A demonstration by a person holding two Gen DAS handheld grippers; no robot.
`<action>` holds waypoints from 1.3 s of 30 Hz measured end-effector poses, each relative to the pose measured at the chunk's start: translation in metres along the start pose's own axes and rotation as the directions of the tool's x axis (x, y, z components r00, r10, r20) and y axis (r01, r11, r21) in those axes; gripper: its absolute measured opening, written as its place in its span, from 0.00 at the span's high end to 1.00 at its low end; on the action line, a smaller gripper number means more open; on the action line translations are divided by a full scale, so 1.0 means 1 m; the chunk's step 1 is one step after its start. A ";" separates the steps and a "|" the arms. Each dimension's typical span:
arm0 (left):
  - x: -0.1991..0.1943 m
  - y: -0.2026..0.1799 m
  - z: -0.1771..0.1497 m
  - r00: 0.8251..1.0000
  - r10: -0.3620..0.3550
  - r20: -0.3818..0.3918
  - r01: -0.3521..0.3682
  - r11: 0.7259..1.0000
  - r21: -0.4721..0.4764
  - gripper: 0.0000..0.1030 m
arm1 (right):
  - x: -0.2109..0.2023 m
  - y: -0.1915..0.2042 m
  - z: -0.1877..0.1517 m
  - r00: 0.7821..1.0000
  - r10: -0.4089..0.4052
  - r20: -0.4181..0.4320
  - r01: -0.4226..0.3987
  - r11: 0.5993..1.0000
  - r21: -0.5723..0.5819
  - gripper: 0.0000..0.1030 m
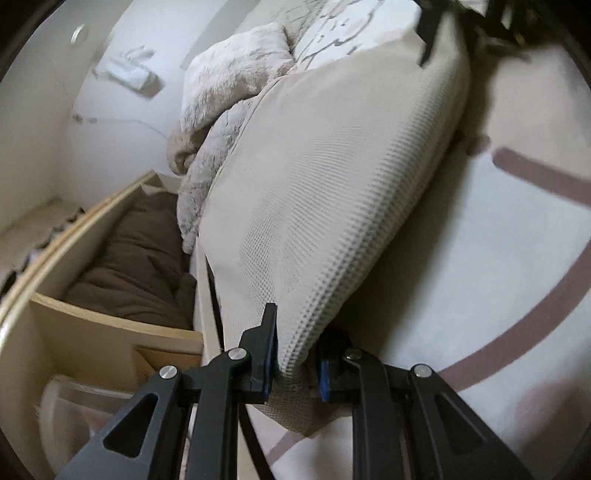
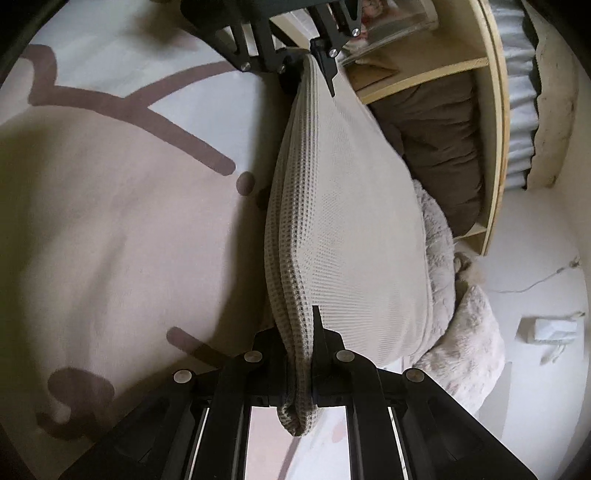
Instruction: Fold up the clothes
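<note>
A beige waffle-knit garment (image 1: 325, 177) hangs stretched between my two grippers above the bed. My left gripper (image 1: 295, 354) is shut on one bunched corner of it, blue pads pressing the cloth. In the right wrist view the same garment (image 2: 340, 229) runs from my right gripper (image 2: 301, 369), shut on its doubled edge, up to the left gripper (image 2: 314, 55) at the top. The right gripper (image 1: 436, 33) shows as a dark shape at the top of the left wrist view. The cloth sags to one side and hides part of the bed beneath.
Under the garment lies a white bedspread (image 2: 110, 221) with brown line print. A fluffy pale blanket (image 1: 229, 92) is heaped at the bed's edge. Beside the bed stands a wooden shelf unit (image 1: 110, 325) holding brown folded fabric (image 1: 144, 258). The floor (image 2: 535, 369) beyond holds a white object and cable.
</note>
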State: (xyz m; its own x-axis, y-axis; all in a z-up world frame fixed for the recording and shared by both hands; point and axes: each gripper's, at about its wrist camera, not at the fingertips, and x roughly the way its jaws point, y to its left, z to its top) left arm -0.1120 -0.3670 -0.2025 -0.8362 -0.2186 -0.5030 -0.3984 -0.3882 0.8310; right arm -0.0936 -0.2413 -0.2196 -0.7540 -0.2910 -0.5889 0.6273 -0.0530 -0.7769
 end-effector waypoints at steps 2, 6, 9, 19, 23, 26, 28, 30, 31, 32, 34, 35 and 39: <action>-0.002 0.000 0.000 1.000 -0.022 -0.011 0.022 1.000 -0.016 0.78 | 0.002 -0.001 0.001 1.000 0.001 0.002 -0.001 1.000 -0.008 0.91; -0.008 0.007 -0.006 0.992 -0.103 -0.071 0.096 0.991 -0.098 0.57 | -0.002 -0.009 0.002 1.000 -0.015 -0.006 0.015 0.999 0.033 0.91; -0.016 0.020 -0.015 0.980 -0.164 -0.113 0.138 0.969 -0.202 0.39 | -0.007 -0.018 0.000 0.999 -0.017 -0.034 0.021 0.995 0.100 0.86; -0.071 0.070 -0.009 0.934 -0.356 0.036 0.306 0.741 -0.597 0.37 | -0.061 -0.058 -0.020 0.976 0.206 0.067 -0.215 0.882 0.419 0.56; -0.052 0.091 0.003 0.931 -0.361 0.055 0.268 0.574 -0.774 0.37 | -0.054 -0.100 -0.034 0.925 0.335 0.180 -0.368 0.669 0.646 0.56; -0.023 0.088 -0.001 0.899 -0.437 0.017 0.220 0.417 -0.882 0.37 | -0.029 -0.110 -0.043 0.859 0.447 0.250 -0.464 0.472 0.750 0.56; -0.006 0.077 -0.006 0.880 -0.473 -0.042 0.162 0.382 -0.910 0.37 | -0.011 -0.102 -0.047 0.813 0.517 0.268 -0.495 0.373 0.785 0.56; 0.000 0.067 -0.009 0.875 -0.475 -0.088 0.122 0.394 -0.911 0.37 | -0.005 -0.095 -0.050 0.795 0.545 0.268 -0.502 0.341 0.795 0.56; 0.002 0.064 -0.010 0.873 -0.477 -0.106 0.107 0.398 -0.911 0.37 | -0.004 -0.091 -0.051 0.791 0.552 0.266 -0.502 0.336 0.797 0.56; 0.002 0.062 -0.011 0.870 -0.480 -0.110 0.100 0.391 -0.915 0.37 | -0.003 -0.088 -0.052 0.787 0.558 0.263 -0.502 0.331 0.799 0.56; -0.003 0.061 -0.011 0.870 -0.477 -0.126 0.077 0.383 -0.920 0.37 | -0.009 -0.084 -0.052 0.791 0.561 0.244 -0.495 0.352 0.794 0.56; -0.006 0.062 -0.009 0.872 -0.471 -0.134 0.067 0.385 -0.920 0.37 | -0.013 -0.083 -0.052 0.796 0.558 0.234 -0.488 0.364 0.793 0.56; -0.022 0.065 0.003 0.877 -0.444 -0.185 0.020 0.418 -0.908 0.37 | -0.027 -0.082 -0.056 0.841 0.516 0.160 -0.397 0.390 0.831 0.56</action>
State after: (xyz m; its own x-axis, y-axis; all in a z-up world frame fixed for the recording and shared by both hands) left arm -0.1209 -0.3852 -0.1368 -0.4866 -0.1851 -0.8538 0.1591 -0.9797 0.1217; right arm -0.1353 -0.1757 -0.1526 -0.2794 -0.4252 -0.8609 0.7063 -0.6984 0.1157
